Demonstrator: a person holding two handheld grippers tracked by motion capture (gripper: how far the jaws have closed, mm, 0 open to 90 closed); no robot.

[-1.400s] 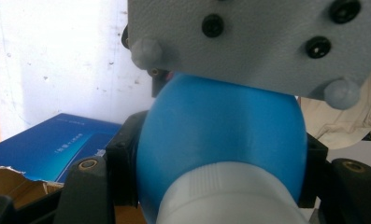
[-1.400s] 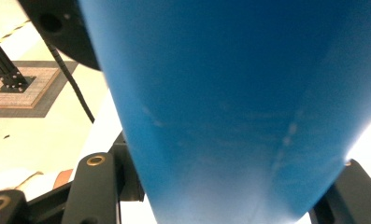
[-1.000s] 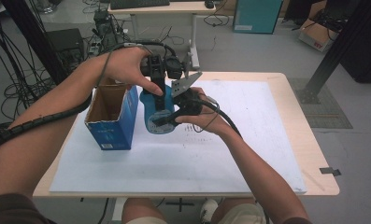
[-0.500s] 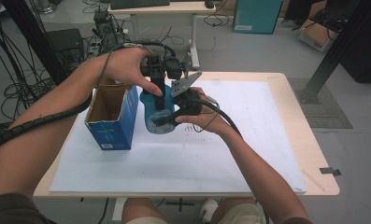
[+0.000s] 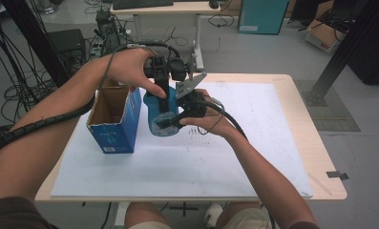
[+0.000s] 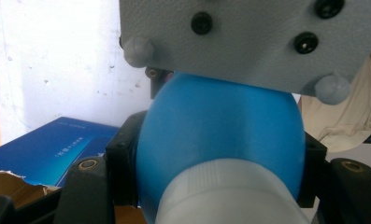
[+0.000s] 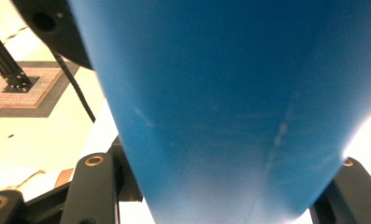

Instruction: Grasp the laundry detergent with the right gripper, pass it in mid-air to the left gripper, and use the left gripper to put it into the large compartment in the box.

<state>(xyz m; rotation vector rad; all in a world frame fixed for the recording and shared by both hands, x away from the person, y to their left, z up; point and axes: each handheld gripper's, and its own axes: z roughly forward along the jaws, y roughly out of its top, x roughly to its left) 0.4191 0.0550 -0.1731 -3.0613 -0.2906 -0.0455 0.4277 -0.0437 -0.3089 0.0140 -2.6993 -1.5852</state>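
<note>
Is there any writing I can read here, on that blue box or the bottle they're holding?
Blue box: a short line of white print on its side, too blurred to read.
Blue box: a small pale label low on its front in the high view, too small to read.
Blue bottle: no writing visible.
Cardboard box on the floor: a red mark, unreadable.

Not much for you to read here, honestly. The blue box [image 6: 47, 151] has a short line of small white print on its side in the left gripper view, but it's too tiny and blurry for you to make out any characters. In the high view the same blue box [image 5: 114, 138] shows a small pale label patch low on its front, also unreadable. The blue bottle [image 5: 161, 114] carries a light label, and you can't read that either.
</note>
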